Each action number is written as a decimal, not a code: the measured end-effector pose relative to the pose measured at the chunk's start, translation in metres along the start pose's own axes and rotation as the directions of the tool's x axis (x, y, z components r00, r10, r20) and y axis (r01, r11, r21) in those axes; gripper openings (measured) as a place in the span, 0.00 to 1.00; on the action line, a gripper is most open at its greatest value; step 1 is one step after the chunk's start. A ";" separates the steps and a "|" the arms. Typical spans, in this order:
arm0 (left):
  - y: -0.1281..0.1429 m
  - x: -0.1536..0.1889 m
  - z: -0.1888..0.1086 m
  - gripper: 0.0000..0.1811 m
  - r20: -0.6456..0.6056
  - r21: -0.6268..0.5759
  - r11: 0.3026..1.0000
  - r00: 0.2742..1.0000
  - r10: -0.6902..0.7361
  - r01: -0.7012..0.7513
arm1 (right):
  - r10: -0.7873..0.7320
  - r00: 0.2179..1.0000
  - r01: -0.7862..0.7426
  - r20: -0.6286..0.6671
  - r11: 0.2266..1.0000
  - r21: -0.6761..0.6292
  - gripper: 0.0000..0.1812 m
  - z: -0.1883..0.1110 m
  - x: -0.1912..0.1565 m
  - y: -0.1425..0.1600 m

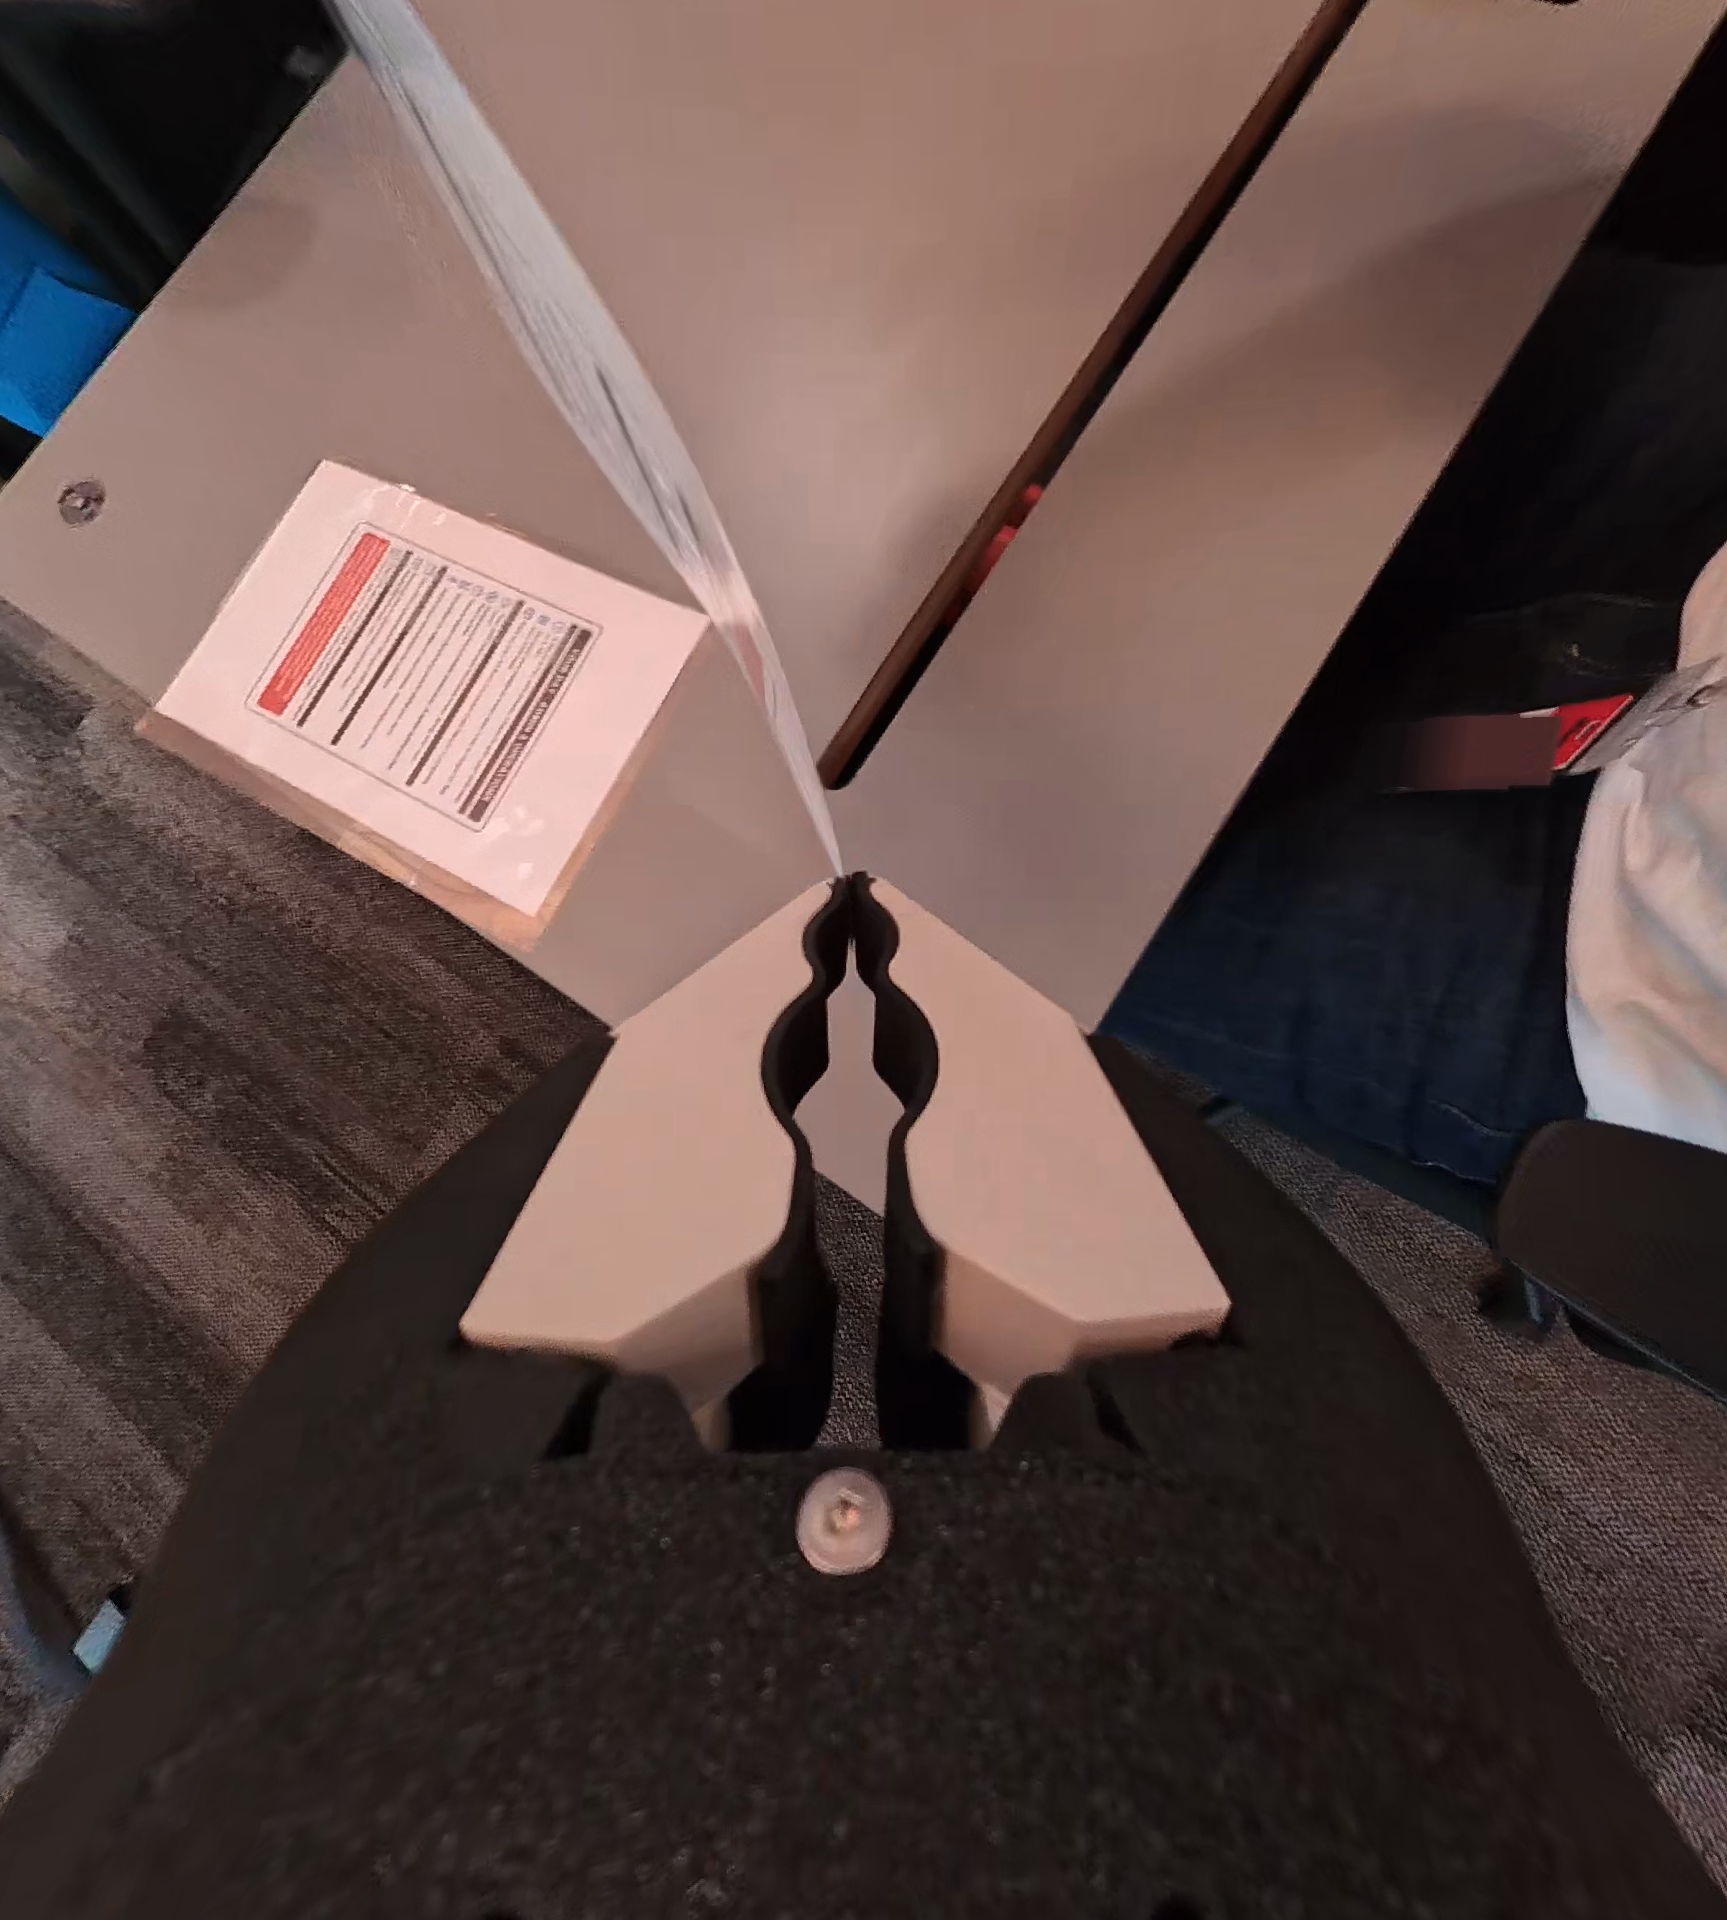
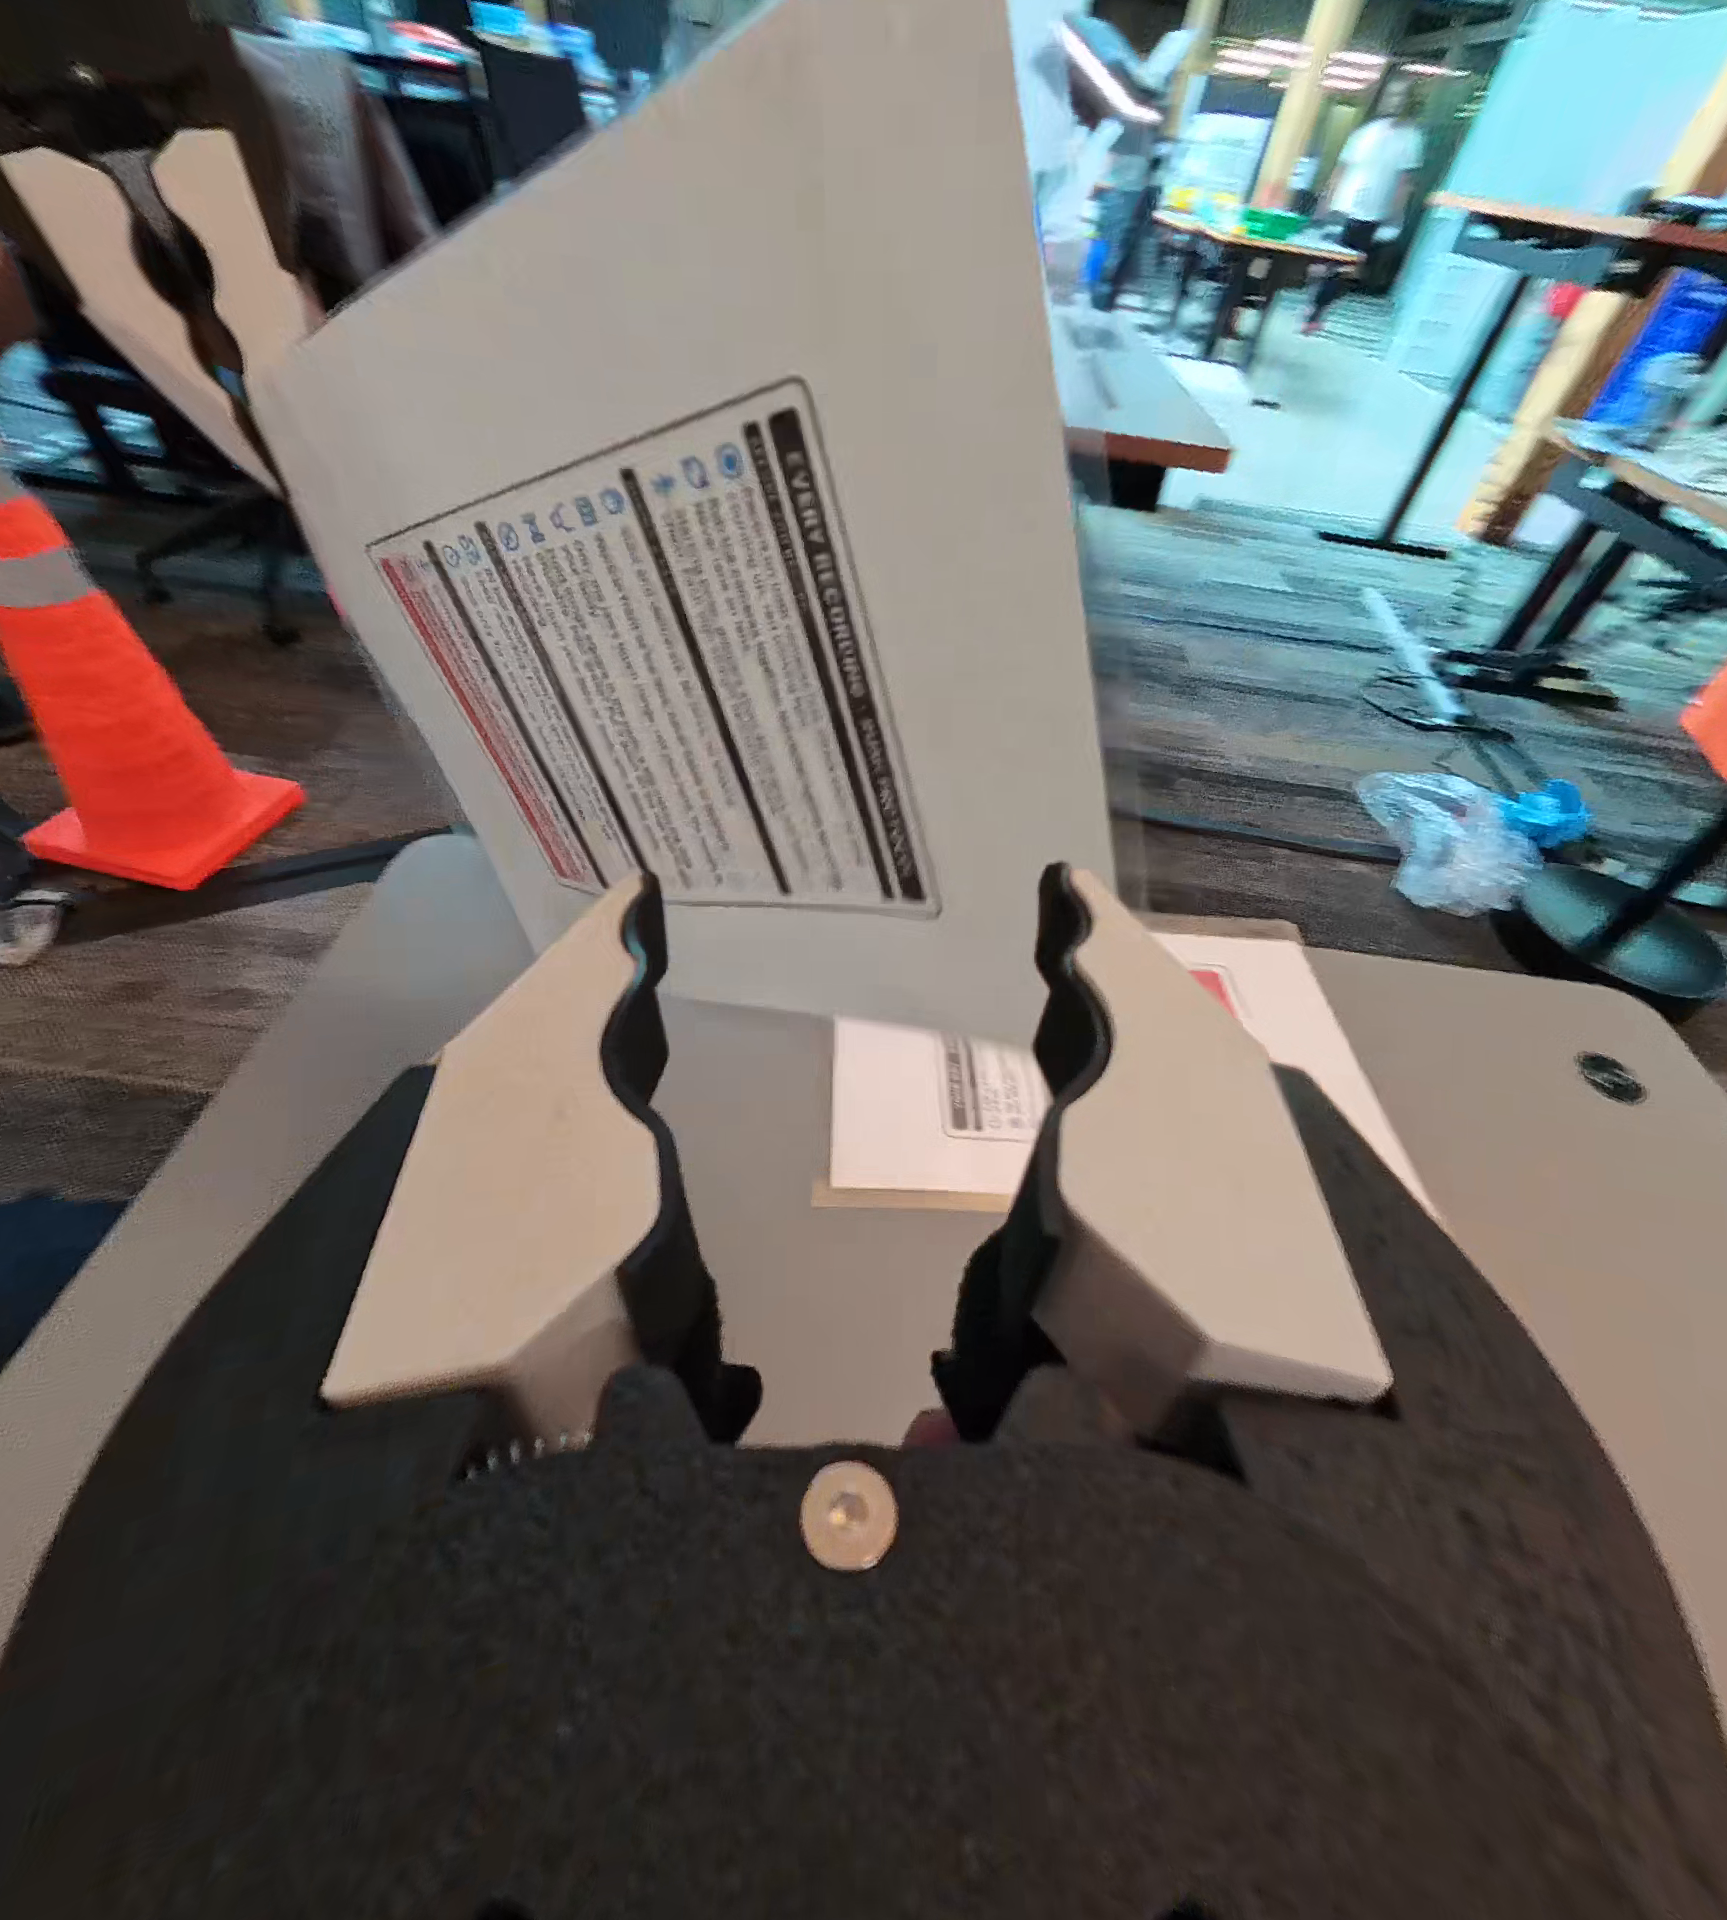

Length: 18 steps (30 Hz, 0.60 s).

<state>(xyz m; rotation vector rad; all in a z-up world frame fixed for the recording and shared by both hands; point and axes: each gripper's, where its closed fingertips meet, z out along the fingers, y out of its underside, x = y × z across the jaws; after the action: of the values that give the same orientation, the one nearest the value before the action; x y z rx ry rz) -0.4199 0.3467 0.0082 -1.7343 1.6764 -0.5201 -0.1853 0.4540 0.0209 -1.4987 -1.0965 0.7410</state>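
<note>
My left gripper (image 1: 851, 883) is shut on the edge of a white printed sheet (image 1: 610, 364), which I see edge-on rising up and to the left. In the right wrist view the same sheet (image 2: 693, 468) stands upright in the air above the grey table (image 2: 1461, 1091), pinched at its left corner by the left gripper (image 2: 235, 364). My right gripper (image 2: 851, 883) is open and empty, with its fingertips just in front of the sheet's lower edge. A low stack with a like printed sheet on top (image 1: 423, 675) lies on the table near the edge; it also shows in the right wrist view (image 2: 921, 1122).
A dark gap (image 1: 1098, 384) separates two grey table tops. A person in a white shirt (image 1: 1721, 831) sits at the right by a black chair arm (image 1: 1669, 1247). An orange traffic cone (image 2: 100, 675) stands on the floor at the left. Desks and a crumpled plastic bag (image 2: 1461, 821) are at the right. The grippers' ends are close to 25 cm from one another.
</note>
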 end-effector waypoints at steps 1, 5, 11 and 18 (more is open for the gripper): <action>-0.001 0.006 -0.002 0.00 -0.008 -0.004 1.000 1.000 0.010 -0.010 | 0.015 0.999 -0.016 0.036 1.000 0.019 0.42 0.002 -0.002 -0.001; 0.002 0.024 -0.006 0.00 -0.029 -0.033 0.998 0.998 0.047 -0.048 | 0.036 0.989 -0.042 0.145 0.999 0.034 0.36 0.000 -0.010 0.000; 0.005 0.033 0.004 0.00 -0.064 -0.043 0.998 0.997 0.034 -0.037 | -0.068 0.943 0.086 0.326 0.995 -0.041 0.00 -0.026 -0.072 0.005; -0.029 0.036 0.033 0.15 -0.109 0.193 0.972 0.987 -0.116 0.135 | -0.213 0.972 0.231 0.101 0.949 -0.213 0.00 -0.095 -0.078 -0.026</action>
<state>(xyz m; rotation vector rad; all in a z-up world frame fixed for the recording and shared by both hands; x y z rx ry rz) -0.3723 0.3161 -0.0007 -1.6969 1.5275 -0.8156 -0.1365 0.3446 0.0586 -1.5103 -1.4193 0.5345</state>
